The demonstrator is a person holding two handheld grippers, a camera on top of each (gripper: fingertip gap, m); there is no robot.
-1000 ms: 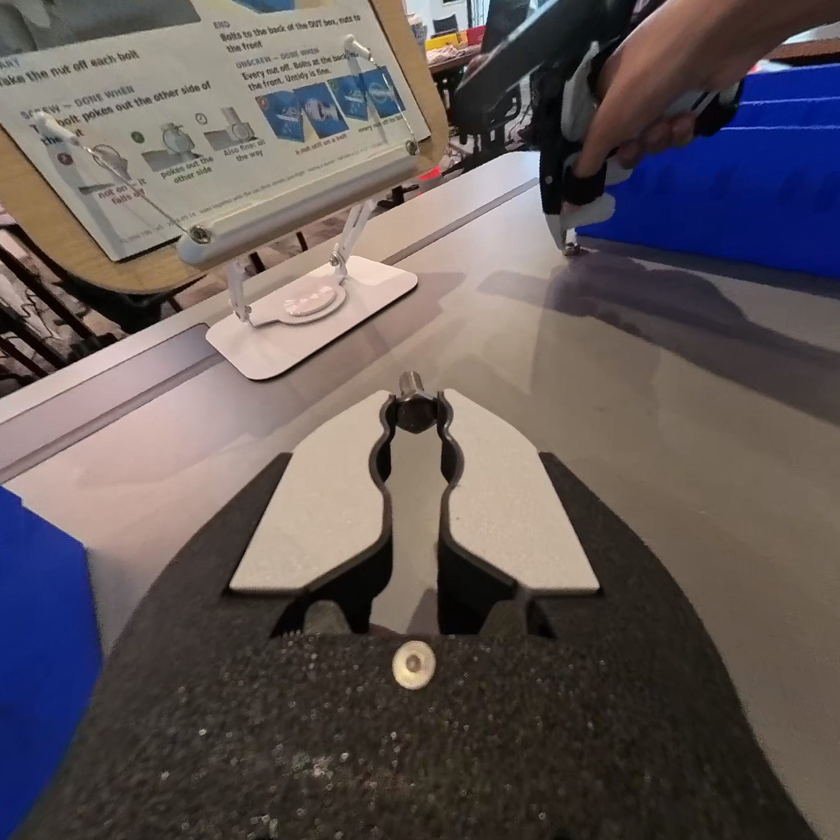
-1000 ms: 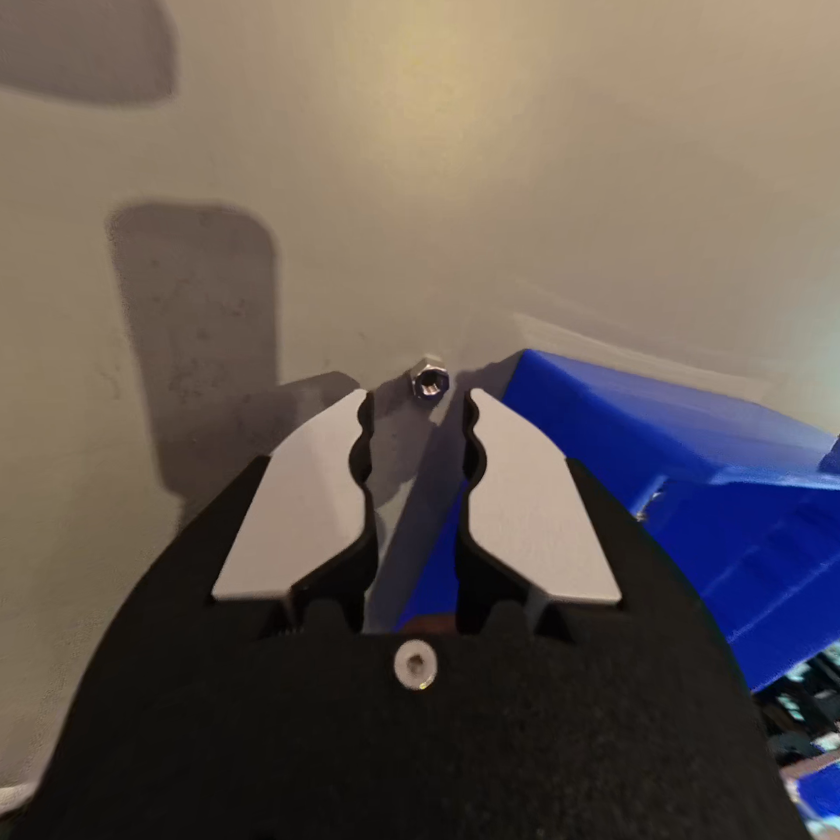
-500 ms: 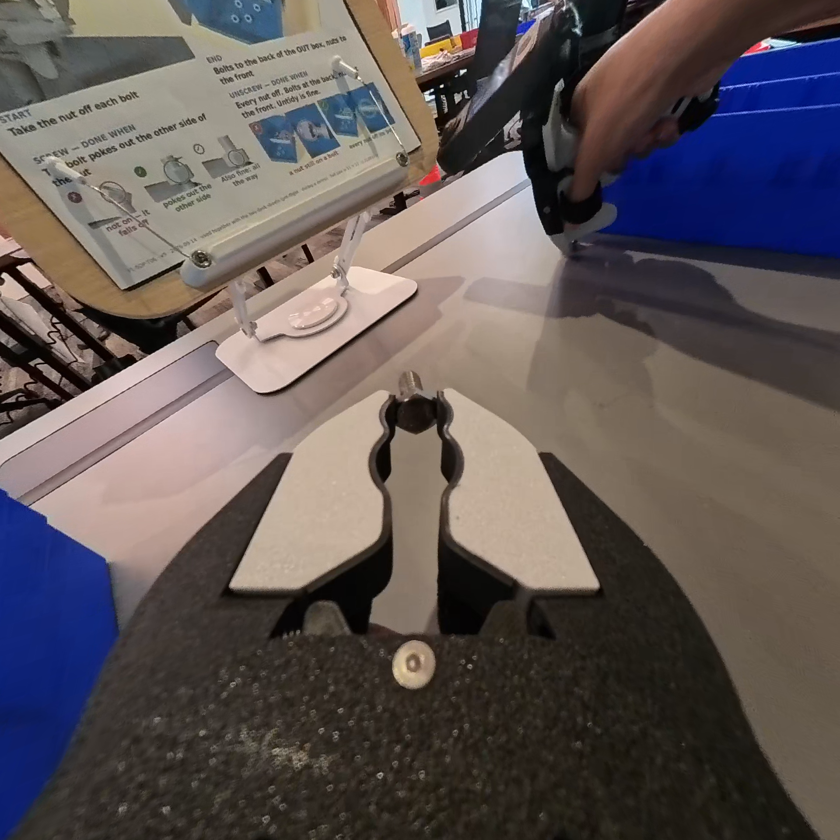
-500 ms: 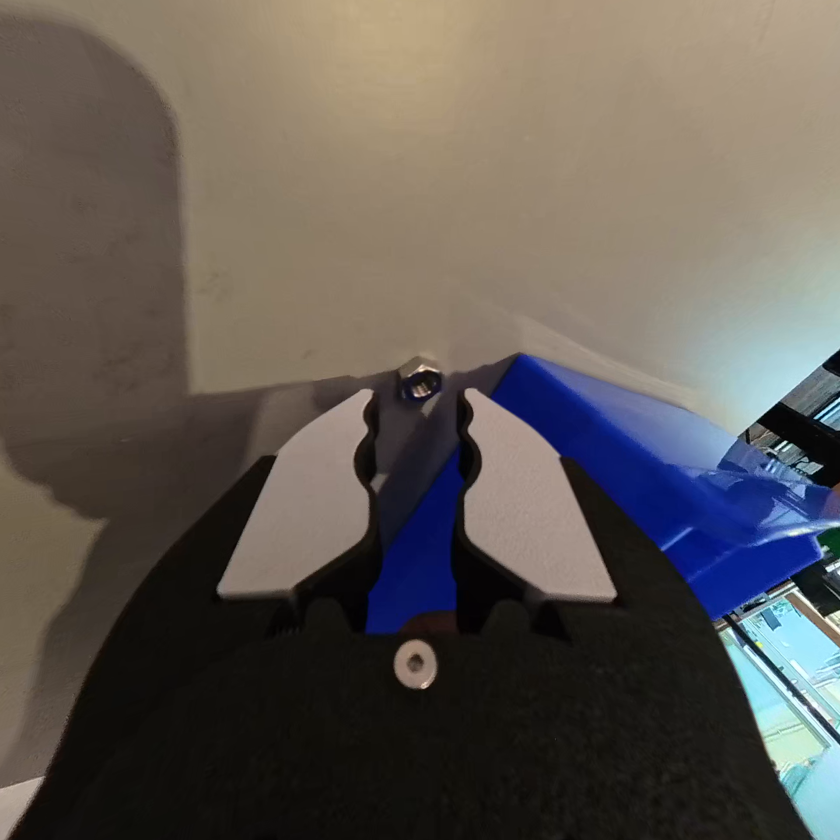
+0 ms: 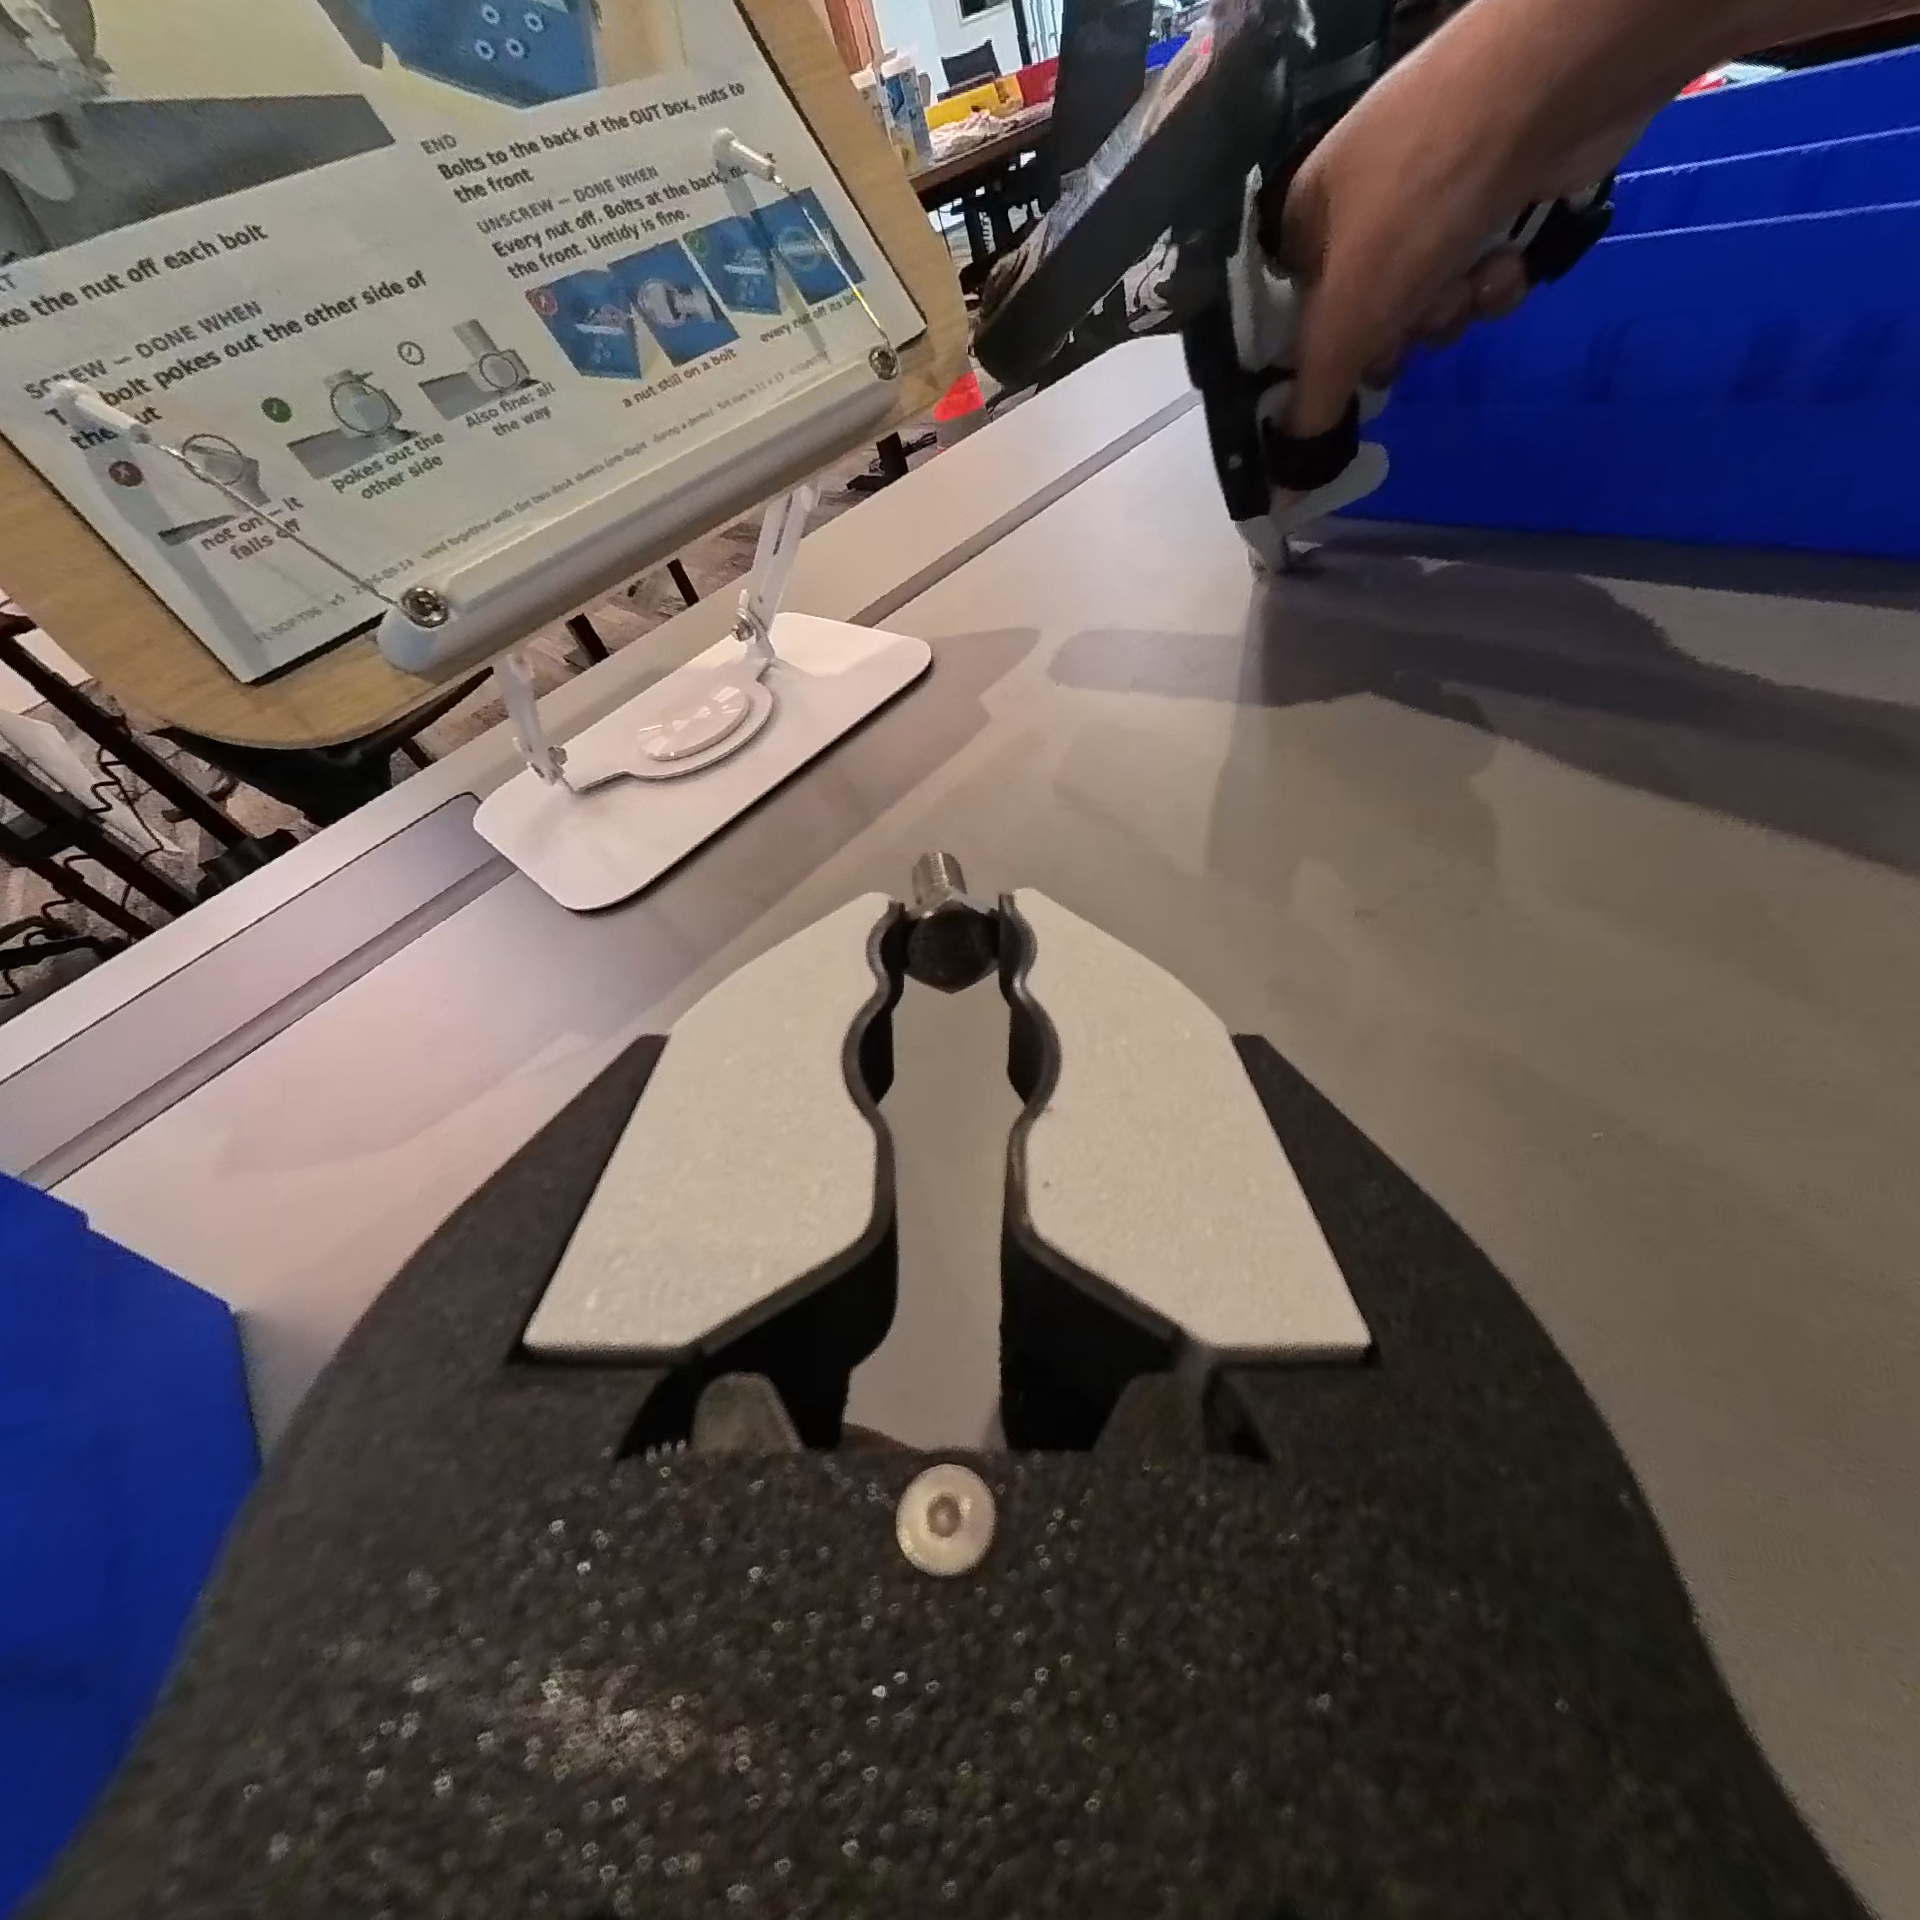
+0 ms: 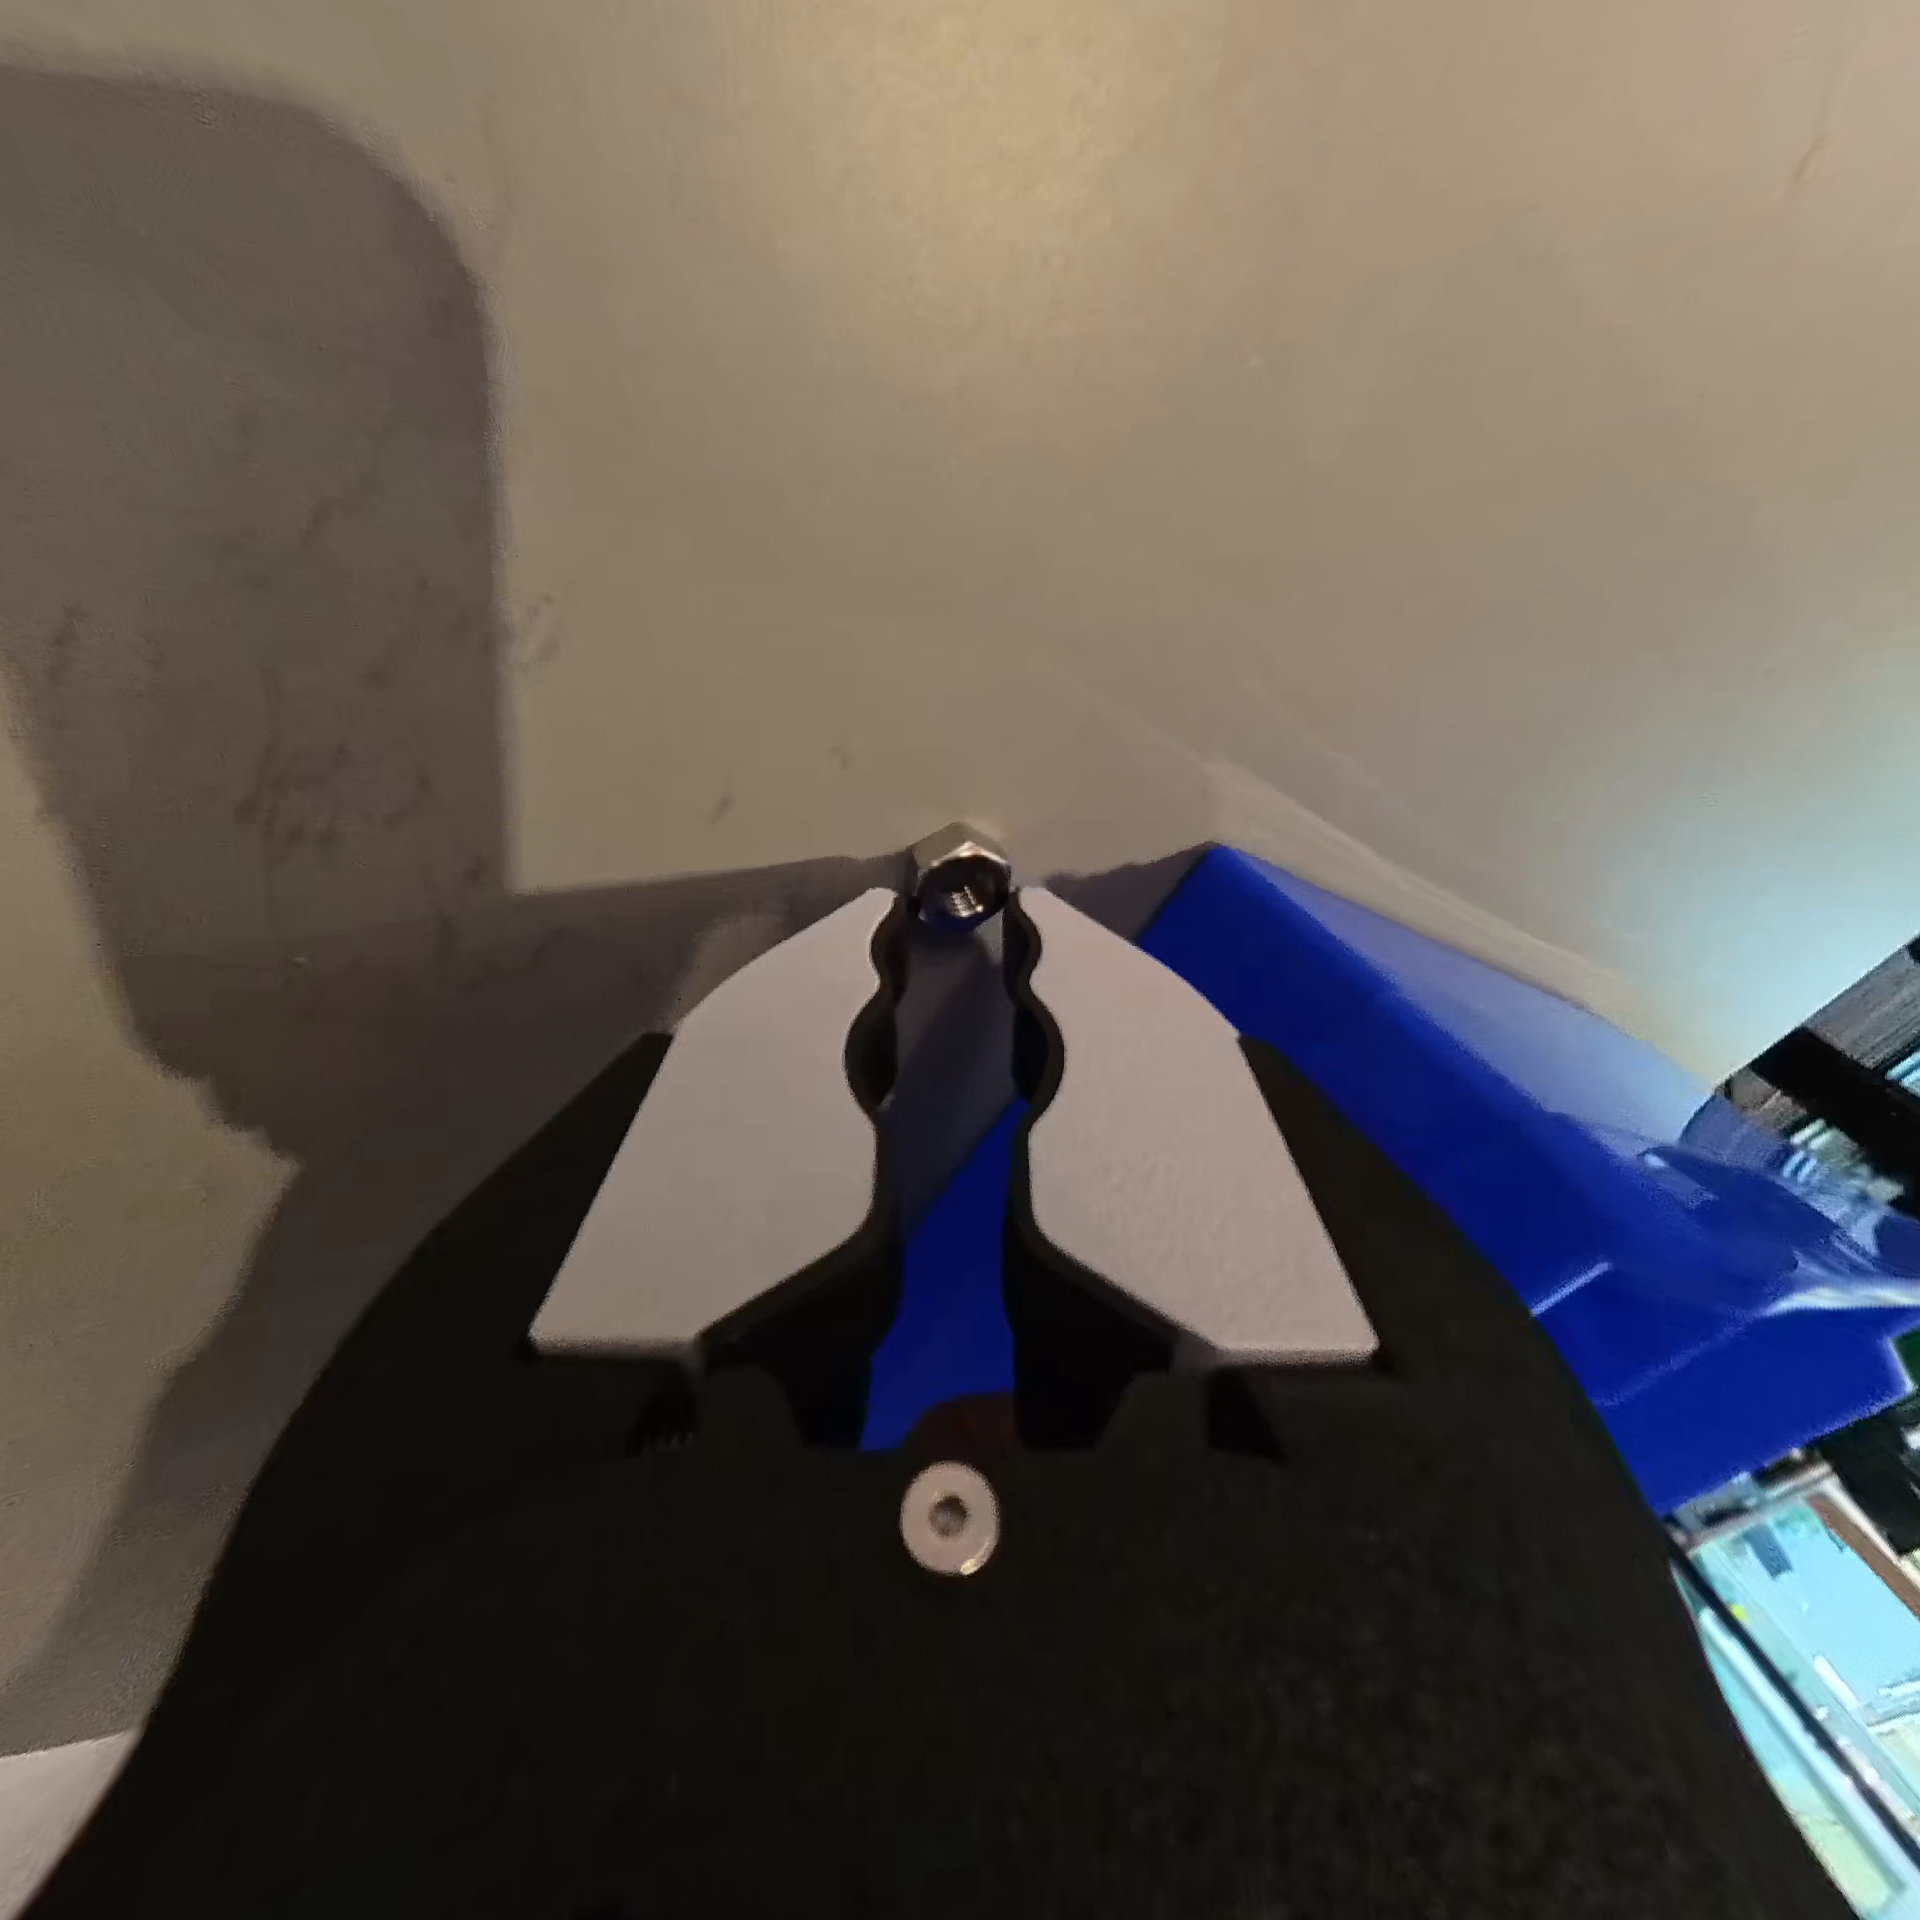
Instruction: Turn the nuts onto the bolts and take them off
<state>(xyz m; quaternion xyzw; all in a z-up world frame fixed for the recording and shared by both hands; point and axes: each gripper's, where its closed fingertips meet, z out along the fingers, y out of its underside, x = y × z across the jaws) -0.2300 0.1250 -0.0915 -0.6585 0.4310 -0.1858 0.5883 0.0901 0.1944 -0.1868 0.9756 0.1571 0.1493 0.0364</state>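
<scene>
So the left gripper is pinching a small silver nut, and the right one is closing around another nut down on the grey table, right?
Not quite. In the left wrist view, the left gripper pinches a silver hex-headed bolt, its threaded end pointing forward, not a nut. The rest holds: in the right wrist view, the right gripper has its fingertips around a small silver hex nut on the grey table.

Left wrist view bright, sharp; right wrist view dimmer, soft blur, hard shadows, wide-angle edge bending.
</scene>
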